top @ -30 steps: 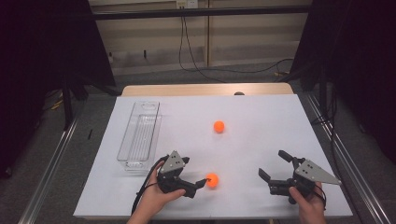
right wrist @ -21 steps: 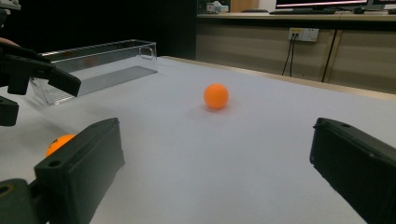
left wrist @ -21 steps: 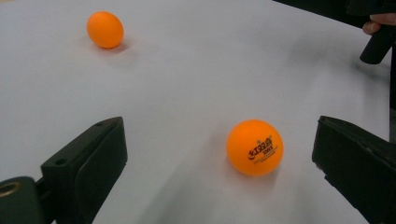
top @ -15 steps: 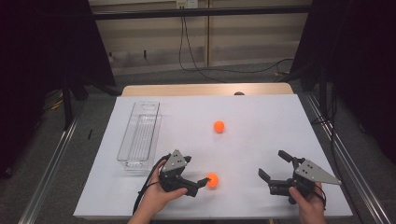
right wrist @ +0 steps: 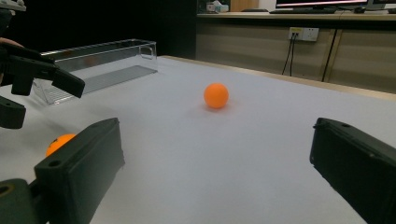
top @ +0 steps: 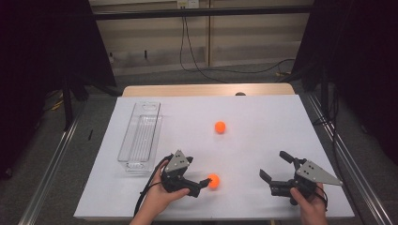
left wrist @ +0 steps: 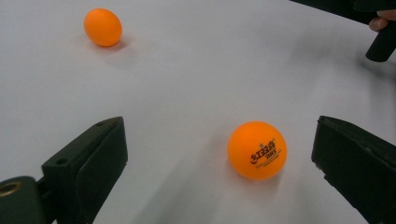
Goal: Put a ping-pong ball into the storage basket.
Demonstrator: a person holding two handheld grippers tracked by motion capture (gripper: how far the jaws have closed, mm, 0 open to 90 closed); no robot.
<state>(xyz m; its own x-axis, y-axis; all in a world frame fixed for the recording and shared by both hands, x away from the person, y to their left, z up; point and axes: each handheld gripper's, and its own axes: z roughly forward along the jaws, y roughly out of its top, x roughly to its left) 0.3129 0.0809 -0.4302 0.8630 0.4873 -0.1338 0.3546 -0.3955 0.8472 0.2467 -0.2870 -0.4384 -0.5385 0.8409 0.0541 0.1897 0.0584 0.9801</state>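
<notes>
Two orange balls lie on the white table. The near ball (top: pixel 214 180) rests on the table between the jaws of my left gripper (top: pixel 206 183), untouched. In the left gripper view this ball (left wrist: pixel 257 150) sits closer to the right-hand jaw, and my left gripper (left wrist: pixel 219 136) is open wide. The far ball (top: pixel 219 127) lies alone mid-table and appears again ahead (left wrist: pixel 103 27). My right gripper (top: pixel 273 165) hovers open at the front right, holding nothing. Its own view, with the open gripper (right wrist: pixel 215 140), faces the far ball (right wrist: pixel 216 95).
A clear plastic tray (top: pixel 140 138) stands lengthwise at the table's left, just beyond my left hand; it shows at the left (right wrist: pixel 102 65) of the right gripper view. Beyond the table's far edge are a wooden strip and cables on the floor.
My left gripper has crept very slightly toward the near ball. Both balls and the right gripper stay where they were.
</notes>
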